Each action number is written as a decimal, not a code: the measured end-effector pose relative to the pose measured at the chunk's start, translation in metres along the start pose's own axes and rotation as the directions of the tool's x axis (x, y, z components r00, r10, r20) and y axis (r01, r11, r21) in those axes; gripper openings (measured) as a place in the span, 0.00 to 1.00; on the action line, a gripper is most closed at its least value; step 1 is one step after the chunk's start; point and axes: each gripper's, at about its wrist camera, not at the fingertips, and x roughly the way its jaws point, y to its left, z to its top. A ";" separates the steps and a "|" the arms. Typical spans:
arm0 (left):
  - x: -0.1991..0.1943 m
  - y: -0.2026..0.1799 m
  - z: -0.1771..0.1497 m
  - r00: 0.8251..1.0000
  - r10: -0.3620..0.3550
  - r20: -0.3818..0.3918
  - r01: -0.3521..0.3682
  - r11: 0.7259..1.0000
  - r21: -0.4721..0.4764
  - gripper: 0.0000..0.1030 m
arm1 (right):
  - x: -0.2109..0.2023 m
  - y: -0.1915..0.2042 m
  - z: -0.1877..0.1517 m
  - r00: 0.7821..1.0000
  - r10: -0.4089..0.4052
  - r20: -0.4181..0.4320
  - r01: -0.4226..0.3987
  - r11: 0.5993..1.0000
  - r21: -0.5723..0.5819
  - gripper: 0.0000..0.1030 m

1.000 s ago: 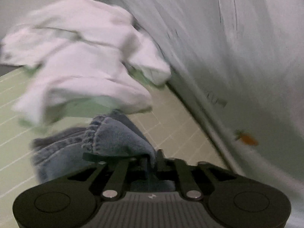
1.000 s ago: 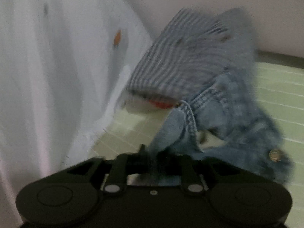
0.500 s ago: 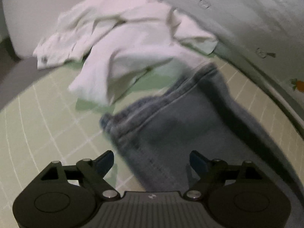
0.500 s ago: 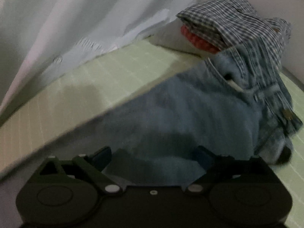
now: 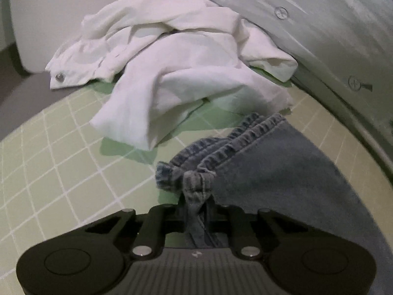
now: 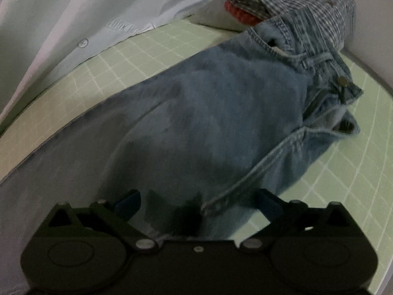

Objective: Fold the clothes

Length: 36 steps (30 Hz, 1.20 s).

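My left gripper (image 5: 196,209) is closing on the bunched hem of the jeans (image 6: 221,113), which lie across the green mat (image 5: 49,172). My right gripper (image 6: 199,204) is opening over the denim, gripping nothing. That thin pinch could slip (denim is heavy) and drop the leg crooked.

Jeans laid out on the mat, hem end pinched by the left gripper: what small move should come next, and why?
Probably close the right gripper on the jeans. It is opening with denim lying between its pads, unpinched, while the left gripper is closing on the bunched hem.
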 end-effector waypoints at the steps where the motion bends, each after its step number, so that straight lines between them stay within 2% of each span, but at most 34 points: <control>1: -0.004 0.007 -0.002 1.000 0.003 -0.007 -0.003 1.000 -0.001 0.14 | -0.004 -0.001 -0.003 1.000 0.008 0.002 -0.008 1.000 0.001 0.99; 5: -0.022 0.039 -0.018 0.999 0.034 -0.033 -0.034 0.999 -0.003 0.14 | -0.019 -0.006 -0.012 0.999 0.045 0.008 -0.045 0.999 0.012 0.99; 11: -0.054 0.128 -0.040 0.995 0.068 -0.068 -0.074 0.993 -0.095 0.14 | -0.042 -0.009 -0.037 0.997 0.082 -0.007 -0.082 0.996 -0.019 0.99; 19: -0.088 0.239 -0.036 0.978 0.205 -0.047 -0.211 0.953 -0.220 0.13 | -0.061 0.002 -0.081 0.986 0.153 -0.074 -0.157 0.986 -0.053 0.99; 23: -0.096 0.270 -0.032 0.970 0.239 -0.040 -0.241 0.934 -0.265 0.15 | -0.068 0.003 -0.092 0.980 0.181 -0.085 -0.186 0.981 -0.049 0.99; 24: -0.099 0.273 -0.032 0.972 0.233 -0.036 -0.234 0.933 -0.273 0.20 | -0.069 0.002 -0.093 0.978 0.188 -0.086 -0.192 0.981 -0.042 0.99; 26: -0.107 0.274 -0.032 0.975 0.221 -0.021 -0.218 0.937 -0.273 0.24 | -0.070 -0.008 -0.089 0.977 0.199 -0.077 -0.199 0.980 0.004 0.99; 27: -0.112 0.269 -0.033 0.975 0.221 -0.008 -0.216 0.943 -0.252 0.30 | -0.068 -0.015 -0.085 0.978 0.197 -0.064 -0.196 0.980 0.023 0.99; 28: -0.117 0.262 -0.034 0.975 0.221 0.006 -0.214 0.950 -0.227 0.44 | -0.067 -0.023 -0.081 0.979 0.196 -0.051 -0.194 0.980 0.043 0.99; 29: -0.123 0.254 -0.036 0.977 0.211 0.019 -0.203 0.957 -0.206 0.53 | -0.066 -0.030 -0.077 0.980 0.193 -0.037 -0.191 0.980 0.063 0.99; 30: -0.129 0.246 -0.038 0.982 0.185 0.035 -0.175 0.966 -0.191 0.70 | -0.065 -0.041 -0.072 0.982 0.188 -0.020 -0.185 0.979 0.080 0.99; 31: -0.135 0.237 -0.041 0.987 0.154 0.052 -0.143 0.974 -0.178 0.76 | -0.063 -0.051 -0.068 0.983 0.182 -0.003 -0.180 0.979 0.099 1.00; 33: -0.146 0.218 -0.045 0.993 0.089 0.081 -0.077 0.987 -0.140 0.78 | -0.052 -0.071 -0.055 0.985 0.171 0.019 -0.172 0.976 0.132 1.00; 36: -0.158 0.172 -0.051 0.993 0.013 0.115 -0.008 0.999 -0.044 0.89 | -0.032 -0.094 -0.037 0.985 0.167 0.039 -0.171 0.970 0.175 1.00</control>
